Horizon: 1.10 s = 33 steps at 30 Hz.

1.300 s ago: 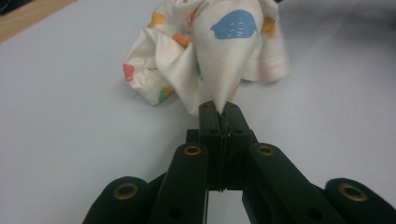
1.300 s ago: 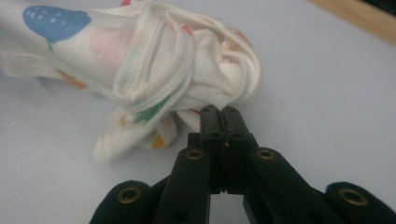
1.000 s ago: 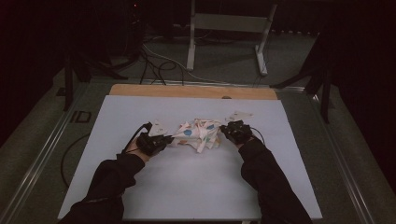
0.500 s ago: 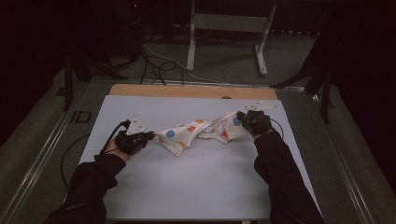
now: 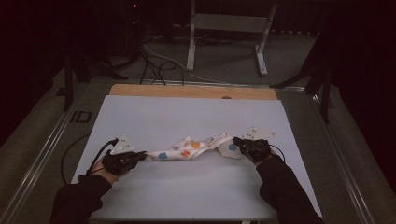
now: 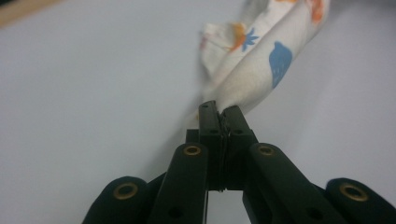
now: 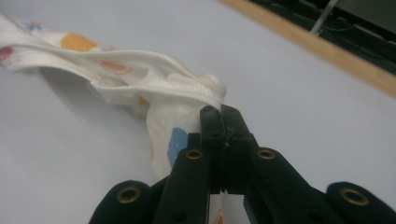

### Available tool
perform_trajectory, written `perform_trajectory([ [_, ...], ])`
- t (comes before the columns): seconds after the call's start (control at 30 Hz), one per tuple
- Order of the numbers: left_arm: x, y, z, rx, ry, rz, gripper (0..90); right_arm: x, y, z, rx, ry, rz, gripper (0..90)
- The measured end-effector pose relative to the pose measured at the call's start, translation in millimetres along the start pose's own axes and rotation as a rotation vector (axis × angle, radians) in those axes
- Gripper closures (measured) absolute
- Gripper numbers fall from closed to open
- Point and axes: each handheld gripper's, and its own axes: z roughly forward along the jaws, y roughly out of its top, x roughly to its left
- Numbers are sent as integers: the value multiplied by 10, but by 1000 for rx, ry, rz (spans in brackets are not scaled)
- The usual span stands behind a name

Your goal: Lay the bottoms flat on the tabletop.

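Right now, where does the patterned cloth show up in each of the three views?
High view: the patterned cloth stretches across the middle of the white table, between the left claw and the right claw.
Left gripper view: upper right, rising from the shut jaws.
Right gripper view: upper left, running in to the shut jaws.
Shared landmark: the blue prints on the cloth.

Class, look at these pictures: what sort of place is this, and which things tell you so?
Probably a lab or recording studio rather than a home. A plain white table stands in a dark room, loose cables trail over the floor behind it, and a bare metal stand sits beyond.
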Motion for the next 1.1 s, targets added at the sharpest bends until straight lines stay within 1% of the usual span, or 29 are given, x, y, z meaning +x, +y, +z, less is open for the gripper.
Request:
perform_trajectory([
  [0.03,-56,-48,3,13,-23,6,892,54,-70,-27,14,19,2,891],
  [0.1,-56,-48,3,13,-23,6,892,82,-98,-49,19,28,-4,891],
  [0.13,-126,-103,3,22,-57,16,891,132,-143,-96,22,48,-21,887],
  [0.17,-126,-103,3,22,-57,16,890,157,-156,-116,24,56,-23,887],
  [0.23,-176,-137,-20,22,-75,23,890,211,-194,-169,31,64,-47,887],
  [0.27,-176,-137,-20,22,-75,23,890,211,-194,-169,31,64,-47,887],
  [0.3,-192,-143,-27,21,-81,24,890,230,-214,-190,34,77,-64,887],
  [0.33,-208,-149,-29,24,-92,22,886,253,-234,-210,38,83,-67,887],
  [0.37,-244,-159,-28,35,-110,40,885,284,-280,-231,46,108,-61,880],
  [0.4,-257,-162,-30,38,-117,46,878,296,-301,-241,53,115,-61,868],
  [0.43,-274,-167,-33,32,-119,50,846,307,-316,-252,59,118,-57,831],
  [0.47,-286,-170,-39,23,-120,55,788,308,-328,-261,67,123,-61,792],
  [0.5,-292,-171,-41,12,-134,48,730,313,-334,-278,70,121,-58,762],
  [0.53,-292,-171,-41,12,-134,48,664,313,-334,-278,70,121,-58,762],
  [0.57,-309,-160,-40,18,-126,40,575,301,-335,-323,55,128,-50,650],
  [0.6,-316,-151,-36,22,-126,32,527,292,-331,-337,51,134,-48,624],
  [0.67,-320,-142,-35,18,-131,33,411,280,-323,-356,47,128,-49,599],
  [0.7,-323,-130,-29,15,-132,29,411,267,-312,-369,47,120,-38,568],
  [0.73,-322,-96,-18,14,-134,24,335,233,-292,-379,33,111,-20,540],
  [0.77,-322,-96,-18,14,-134,24,307,218,-281,-383,30,107,-14,533],
  [0.8,-309,-50,-2,13,-134,15,278,197,-268,-380,27,100,-16,524],
  [0.83,-297,-21,6,17,-122,6,265,181,-255,-376,24,94,-13,522],
  [0.87,-279,5,17,15,-126,-7,265,162,-242,-372,23,88,-16,517],
  [0.93,-261,34,30,8,-130,-15,251,139,-227,-367,19,80,-9,520],
  [0.97,-228,100,62,5,-130,-12,238,93,-191,-357,5,60,4,531],
  [1.0,-214,135,83,2,-120,-9,238,73,-171,-343,7,43,9,535],
  [1.03,-214,135,83,2,-120,-9,238,73,-171,-343,7,43,9,535],
  [1.07,-196,174,109,2,-119,-10,238,46,-151,-325,9,26,10,540],
  [1.1,-155,257,163,1,-114,-13,238,-10,-117,-271,5,12,34,545],
])
